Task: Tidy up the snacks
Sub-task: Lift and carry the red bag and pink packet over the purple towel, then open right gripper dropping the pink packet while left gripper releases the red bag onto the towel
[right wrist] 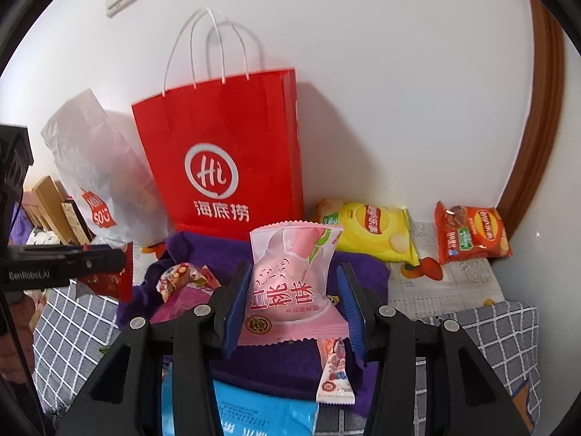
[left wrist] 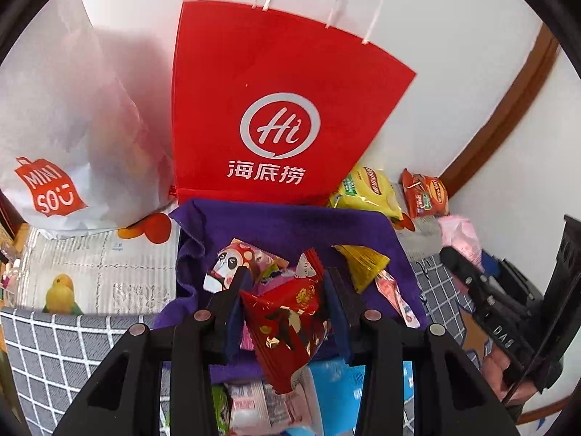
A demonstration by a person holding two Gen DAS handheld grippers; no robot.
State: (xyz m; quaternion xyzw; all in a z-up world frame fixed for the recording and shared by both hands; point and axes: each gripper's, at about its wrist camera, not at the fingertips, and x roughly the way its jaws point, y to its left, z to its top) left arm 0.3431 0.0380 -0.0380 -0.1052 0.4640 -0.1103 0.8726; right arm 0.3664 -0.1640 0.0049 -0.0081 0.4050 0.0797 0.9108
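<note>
My left gripper (left wrist: 287, 287) is squeezing a shiny red snack packet (left wrist: 290, 330) between its two fingers. The packet hangs up in the air, in front of the big red paper bag (left wrist: 276, 109) and above the purple cloth (left wrist: 290, 225).

My right gripper (right wrist: 290, 283) is squeezing a pink peach snack packet (right wrist: 290, 283) between its blue pads (right wrist: 232, 316). This packet is also lifted up, in front of the red paper bag and a bit to its right.

The red paper bag stands against the white wall. The purple cloth lies right in front of the bag. On the cloth I see a panda candy packet (left wrist: 232, 261), a yellow packet (left wrist: 363, 261) and a thin pink-and-white stick packet (right wrist: 334, 374).

To the left of the red bag leans a white plastic bag (left wrist: 65, 127) with a red logo. To the right of the red bag lie a yellow chip bag (right wrist: 374, 229) and, farther right, an orange chip bag (right wrist: 472, 236). Both rest by the wall.

A blue packet (right wrist: 254, 414) lies on the near side of the cloth, far from the red bag, under my gripper.
</note>
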